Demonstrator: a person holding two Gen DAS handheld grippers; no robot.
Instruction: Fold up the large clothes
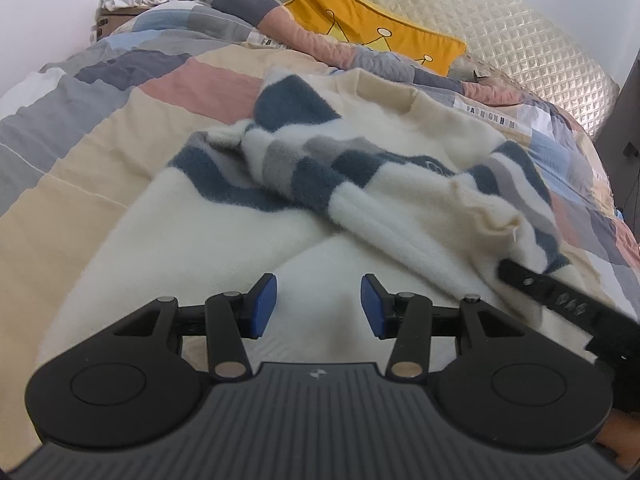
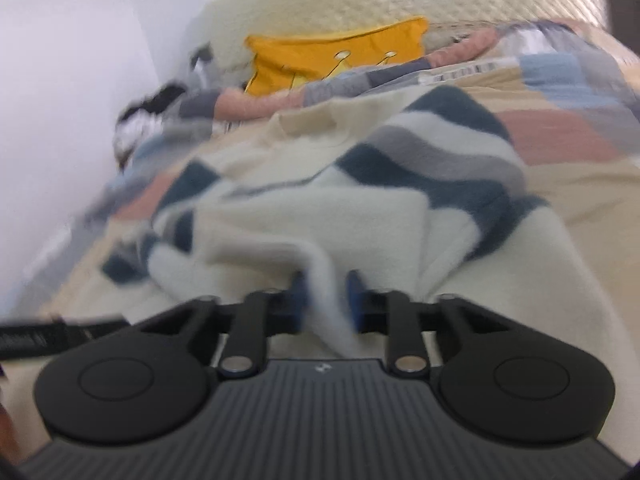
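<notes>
While the fleece sweater (image 1: 304,184) lies rumpled on the patchwork quilt (image 1: 80,128) of the bed, the right gripper (image 2: 326,300) is clamped on a fold of its cream cloth, so the step looks like taking hold for a fold. The left gripper (image 1: 318,306) hangs just above the cloth, jaws apart and empty. Next, the left likely needs its own hold before lifting. Count: 1 sweater, 2 grippers, 1 yellow cushion (image 1: 372,24).

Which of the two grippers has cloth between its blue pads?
The right gripper: sweater fabric is pinched there. The left gripper is open, holding nothing.
</notes>
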